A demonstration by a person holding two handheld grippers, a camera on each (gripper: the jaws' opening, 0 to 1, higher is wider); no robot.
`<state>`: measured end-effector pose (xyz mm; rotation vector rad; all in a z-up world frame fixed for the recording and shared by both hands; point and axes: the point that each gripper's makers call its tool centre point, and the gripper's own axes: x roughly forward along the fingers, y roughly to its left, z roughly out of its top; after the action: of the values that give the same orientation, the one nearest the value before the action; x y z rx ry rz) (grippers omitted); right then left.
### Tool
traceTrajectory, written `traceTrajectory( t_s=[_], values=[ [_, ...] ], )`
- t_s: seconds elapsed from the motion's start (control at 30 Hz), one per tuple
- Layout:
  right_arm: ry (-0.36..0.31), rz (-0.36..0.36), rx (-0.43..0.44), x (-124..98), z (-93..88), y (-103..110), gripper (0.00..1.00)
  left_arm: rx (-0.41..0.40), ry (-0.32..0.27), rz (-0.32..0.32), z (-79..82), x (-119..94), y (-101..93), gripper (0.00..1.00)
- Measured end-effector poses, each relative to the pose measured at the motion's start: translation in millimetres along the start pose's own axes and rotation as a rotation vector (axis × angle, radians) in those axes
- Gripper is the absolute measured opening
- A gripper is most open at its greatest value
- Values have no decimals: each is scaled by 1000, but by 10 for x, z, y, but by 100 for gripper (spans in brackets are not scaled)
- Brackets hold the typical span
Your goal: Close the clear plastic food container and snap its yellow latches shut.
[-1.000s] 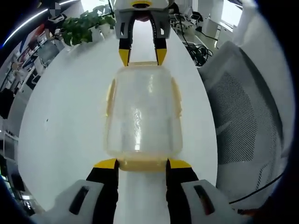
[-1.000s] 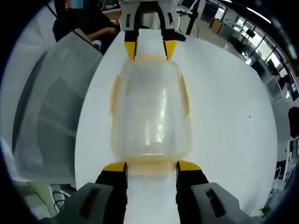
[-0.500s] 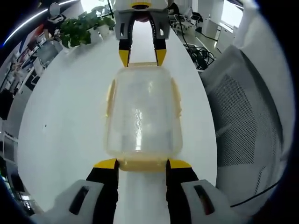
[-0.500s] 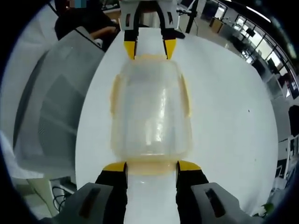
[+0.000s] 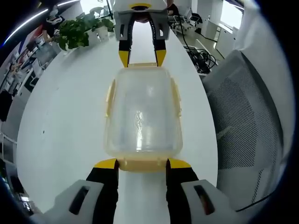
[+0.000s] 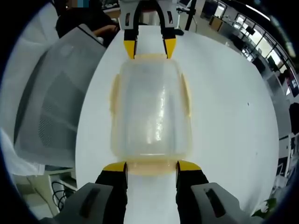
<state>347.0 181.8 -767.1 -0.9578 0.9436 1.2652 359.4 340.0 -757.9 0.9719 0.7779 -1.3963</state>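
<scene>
Left gripper view: the left gripper (image 5: 142,164), jaws spread, brackets the near yellow latch (image 5: 142,164) of the container (image 5: 142,114), which rests lid-on upon the white counter (image 5: 65,116). Side latches (image 5: 176,95) lie flat against its walls. Beyond it, the right gripper (image 5: 141,57), jaws likewise parted, meets the far end. A mesh chair (image 5: 247,116) stands beside the counter; a plant (image 5: 77,30) stands beyond.

Right gripper view: the same arrangement reversed, right gripper (image 6: 151,166) near, container (image 6: 150,112) between, left gripper (image 6: 150,47) far.

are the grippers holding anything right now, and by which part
No clear grip. The left gripper and right gripper sit open at the container's two short-end latches, one each.
</scene>
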Motion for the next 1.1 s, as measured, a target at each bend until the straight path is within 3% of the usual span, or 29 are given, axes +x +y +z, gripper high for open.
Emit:
traceTrajectory(
  t_s=[0.4, 1.1],
  values=[
    [5, 18, 6, -5, -93, 5, 39, -8, -2, -11, 65, 65, -2, 39],
    [0, 49, 26, 107, -152, -48, 39, -33, -11, -42, 15, 198, 24, 39]
  ],
)
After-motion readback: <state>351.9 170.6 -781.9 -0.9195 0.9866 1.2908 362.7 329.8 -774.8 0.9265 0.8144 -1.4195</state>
